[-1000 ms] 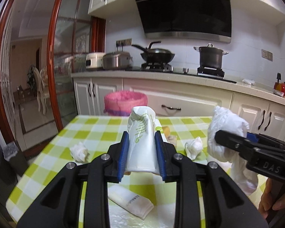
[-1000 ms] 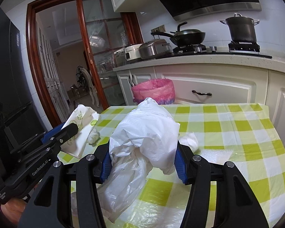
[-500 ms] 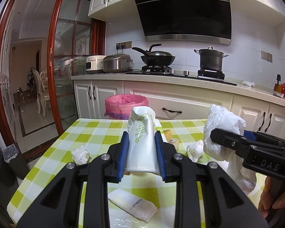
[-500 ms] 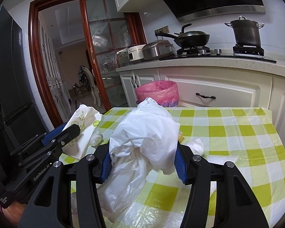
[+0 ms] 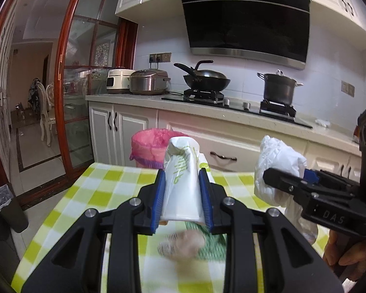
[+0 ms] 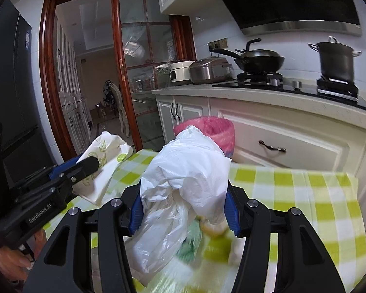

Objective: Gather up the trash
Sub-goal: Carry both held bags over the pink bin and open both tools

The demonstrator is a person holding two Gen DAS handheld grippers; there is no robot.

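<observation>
Squeezing a paper bag (image 5: 181, 183) in my left gripper (image 5: 183, 195) and a plastic bag (image 6: 183, 171) in my right gripper (image 6: 183, 205), I might miss the pink bin (image 5: 148, 146) at middle frame because the floppy plastic hangs low.

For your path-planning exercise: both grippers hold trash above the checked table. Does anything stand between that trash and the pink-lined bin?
Nothing visible does. The paper wrapper and plastic bag are held up over the table, and the bin stands open just past its far edge.

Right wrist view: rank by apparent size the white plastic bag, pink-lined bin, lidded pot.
1. white plastic bag, though it sits nearest the camera, which inflates it
2. pink-lined bin, partly hidden behind the bag
3. lidded pot; bin and pot look close.
</observation>
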